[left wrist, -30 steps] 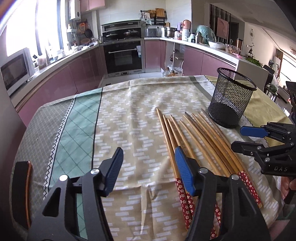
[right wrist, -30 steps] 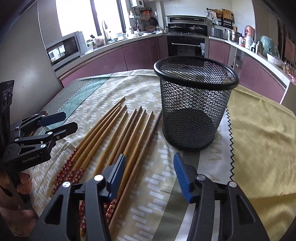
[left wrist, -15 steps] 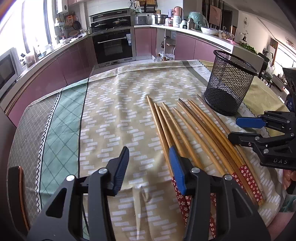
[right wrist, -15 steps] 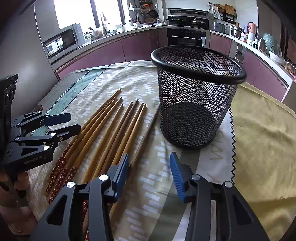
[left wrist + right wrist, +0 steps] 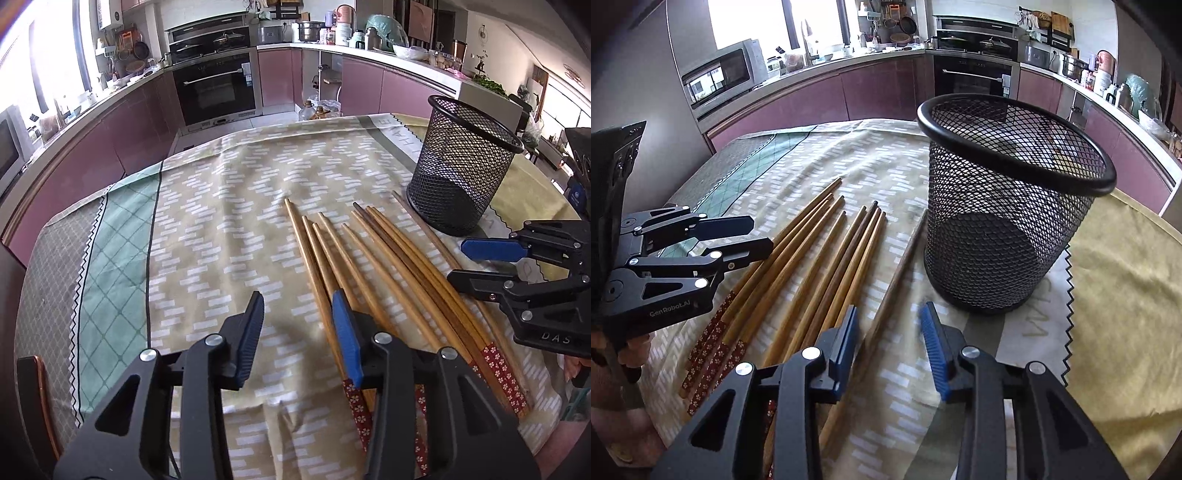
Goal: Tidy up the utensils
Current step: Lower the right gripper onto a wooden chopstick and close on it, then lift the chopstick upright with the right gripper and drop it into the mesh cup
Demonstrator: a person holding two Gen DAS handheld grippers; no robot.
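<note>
Several wooden chopsticks [image 5: 373, 266] with red flowered ends lie side by side on the tablecloth; they also show in the right wrist view [image 5: 820, 258]. A black mesh cup [image 5: 1004, 221] stands upright and empty to their right, also in the left wrist view [image 5: 461, 166]. My left gripper [image 5: 297, 332] is open and empty, low over the leftmost chopsticks; its right finger overlaps them. My right gripper [image 5: 890, 347] is open and empty, over the rightmost chopstick [image 5: 897, 266], just short of the cup. Each gripper shows in the other's view, the right [image 5: 480, 266] and the left [image 5: 757, 232].
The table carries a patterned beige cloth [image 5: 229, 221] with a green band [image 5: 114, 258] at left and a yellow cloth [image 5: 1126, 295] at right. Kitchen counters, an oven [image 5: 218, 88] and a microwave [image 5: 720, 77] stand beyond the table.
Both grippers have moved forward and lower toward the chopsticks. The left gripper's jaws have narrowed a little. Nothing has been taken hold of.
</note>
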